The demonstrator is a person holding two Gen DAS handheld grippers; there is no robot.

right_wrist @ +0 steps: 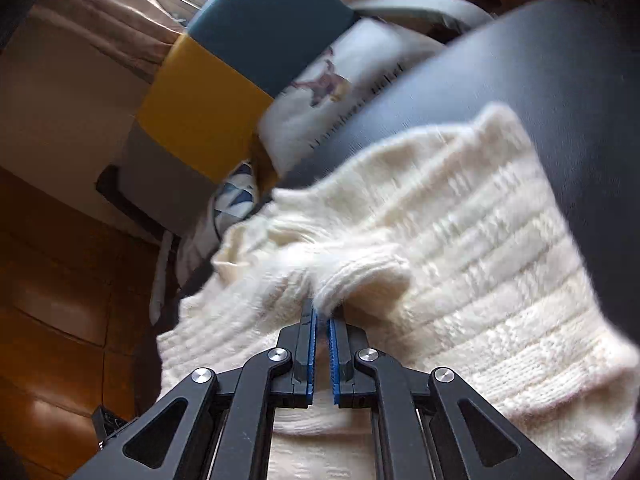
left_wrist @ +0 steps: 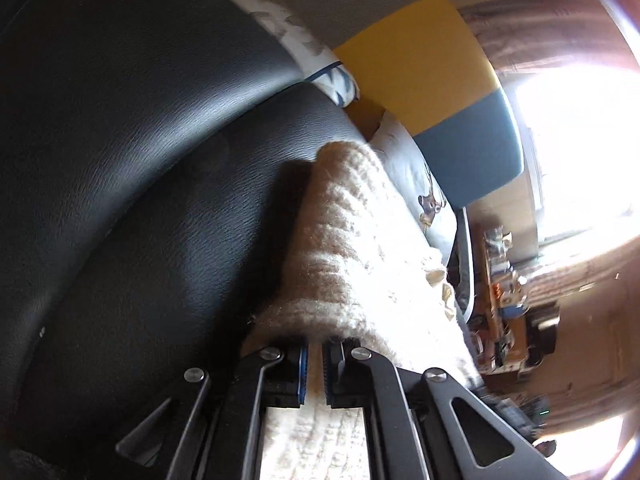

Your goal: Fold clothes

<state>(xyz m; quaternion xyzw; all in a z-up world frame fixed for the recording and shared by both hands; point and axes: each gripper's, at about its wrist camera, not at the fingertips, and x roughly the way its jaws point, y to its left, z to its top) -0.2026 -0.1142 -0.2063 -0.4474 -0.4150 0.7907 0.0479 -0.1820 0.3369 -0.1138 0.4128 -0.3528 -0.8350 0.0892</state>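
A cream knitted sweater [left_wrist: 352, 248] lies on a black leather seat [left_wrist: 140, 140]. In the left wrist view its edge rises in a ridge and runs down between the blue pads of my left gripper [left_wrist: 315, 346], which is shut on the knit. In the right wrist view the same sweater [right_wrist: 480, 220] spreads across the seat [right_wrist: 560, 80]. My right gripper [right_wrist: 322, 312] is shut on a bunched fold of it, probably a sleeve or cuff, pulled up from the body of the garment. That view is blurred by motion.
A white printed cushion [left_wrist: 424, 184] [right_wrist: 320, 100] leans at the seat's end beside a grey, yellow and teal padded panel [left_wrist: 416, 60] [right_wrist: 200, 112]. A cluttered wooden shelf [left_wrist: 504, 292] stands beyond. Wooden floor [right_wrist: 48, 280] lies below the seat edge.
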